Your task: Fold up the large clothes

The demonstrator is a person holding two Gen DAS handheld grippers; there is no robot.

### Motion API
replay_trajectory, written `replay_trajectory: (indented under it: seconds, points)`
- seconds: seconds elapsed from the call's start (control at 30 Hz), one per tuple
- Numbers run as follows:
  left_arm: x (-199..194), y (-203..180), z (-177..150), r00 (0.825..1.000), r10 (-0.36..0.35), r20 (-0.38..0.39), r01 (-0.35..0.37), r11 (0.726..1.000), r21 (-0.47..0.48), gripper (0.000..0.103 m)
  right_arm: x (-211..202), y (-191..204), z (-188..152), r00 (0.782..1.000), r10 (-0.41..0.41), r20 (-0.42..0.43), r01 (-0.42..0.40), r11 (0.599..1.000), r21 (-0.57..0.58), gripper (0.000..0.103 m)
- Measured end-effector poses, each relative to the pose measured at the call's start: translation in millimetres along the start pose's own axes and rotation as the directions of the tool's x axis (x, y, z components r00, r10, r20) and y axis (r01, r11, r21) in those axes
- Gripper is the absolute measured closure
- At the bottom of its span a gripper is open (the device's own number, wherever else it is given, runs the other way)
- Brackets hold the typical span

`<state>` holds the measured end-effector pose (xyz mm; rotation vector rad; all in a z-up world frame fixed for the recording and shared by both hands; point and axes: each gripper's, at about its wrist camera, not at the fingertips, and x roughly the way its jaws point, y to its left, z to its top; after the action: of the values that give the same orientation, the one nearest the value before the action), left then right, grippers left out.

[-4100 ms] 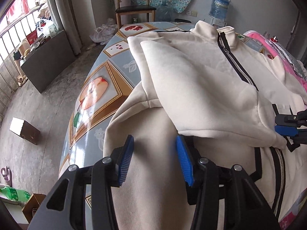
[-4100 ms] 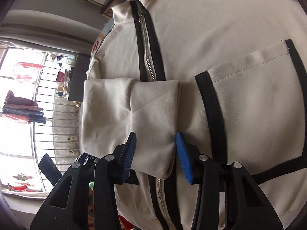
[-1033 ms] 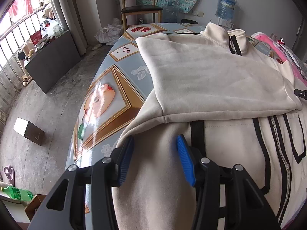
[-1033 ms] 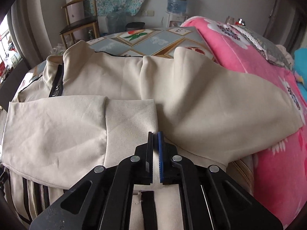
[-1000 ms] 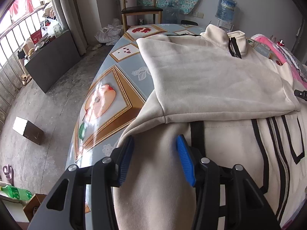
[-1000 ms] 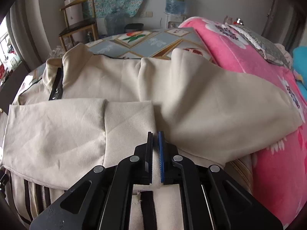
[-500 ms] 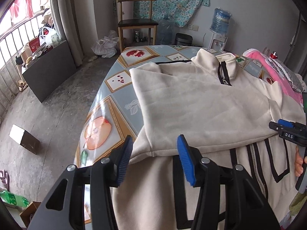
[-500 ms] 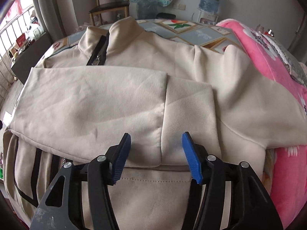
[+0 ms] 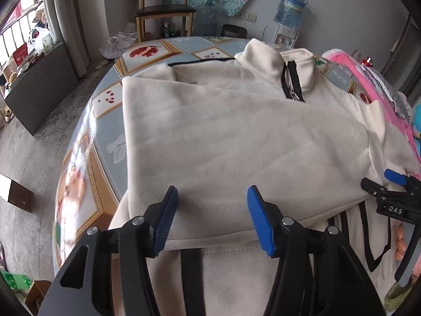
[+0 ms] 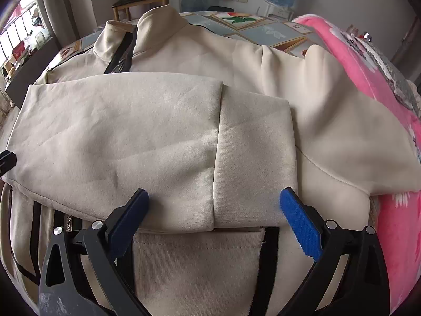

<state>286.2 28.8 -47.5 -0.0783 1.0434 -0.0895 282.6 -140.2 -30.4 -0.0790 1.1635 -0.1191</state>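
A cream zip jacket (image 9: 236,137) with black trim lies on the table, collar at the far side. One sleeve (image 10: 118,137) is folded flat across the chest, its cuff (image 10: 252,158) just in front of my right gripper. My left gripper (image 9: 210,216) is open and empty above the folded sleeve's near edge. My right gripper (image 10: 214,221) is wide open and empty over the cuff; it also shows in the left wrist view (image 9: 394,194). The other sleeve (image 10: 355,137) spreads right onto the pink blanket.
The table (image 9: 105,100) has a glossy fruit-pattern cover, bare on its left side. A pink blanket (image 10: 381,73) lies at the right. A wooden chair (image 9: 165,8), a water dispenser (image 9: 289,13) and a dark cabinet (image 9: 36,84) stand beyond the table.
My right gripper opened from shut, let go of the cuff and drew back. My left gripper rose and opened a little wider. The sleeve now lies flat across the chest.
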Motion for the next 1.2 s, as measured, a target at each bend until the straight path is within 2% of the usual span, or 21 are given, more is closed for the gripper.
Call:
replay_trajectory:
  seconds: [0.13, 0.27, 0.33, 0.43, 0.57, 1.2]
  points:
    - [6.1, -7.4, -6.3, 1.0, 0.003, 0.025, -0.003, 0.999, 0.034, 0.03, -1.2, -2.5, -7.3, 0.999, 0.013, 0.042, -0.014, 1.0, 0.017, 0.007]
    - [6.4, -10.6, -9.9, 0.999, 0.004, 0.037, -0.006, 0.999, 0.049, 0.025, -0.6, -8.1, -12.2, 0.995, 0.036, 0.088, -0.041, 0.997, 0.058, 0.006]
    - [5.3, -8.7, -9.7, 0.999, -0.016, 0.035, 0.015, 0.999, 0.041, 0.021, -2.3, -6.0, -13.4, 0.994, 0.023, 0.109, -0.028, 0.999, 0.044, 0.007]
    - [7.6, -9.9, -10.2, 0.997, -0.078, 0.026, 0.077, 0.996, 0.042, 0.004, -4.1, -6.1, -14.8, 0.993, 0.03, 0.11, -0.034, 0.999, 0.04, 0.007]
    - [10.5, -20.9, -13.0, 1.0, -0.023, 0.006, 0.022, 0.994, 0.107, 0.004, -3.8, -6.4, -12.3, 0.995, 0.028, 0.099, -0.032, 0.999, 0.042, 0.007]
    - [11.0, -19.8, -12.0, 1.0, -0.024, -0.003, 0.025, 0.993, 0.112, 0.004, 0.8, -4.6, -4.5, 0.999, 0.019, 0.051, -0.02, 1.0, 0.022, 0.007]
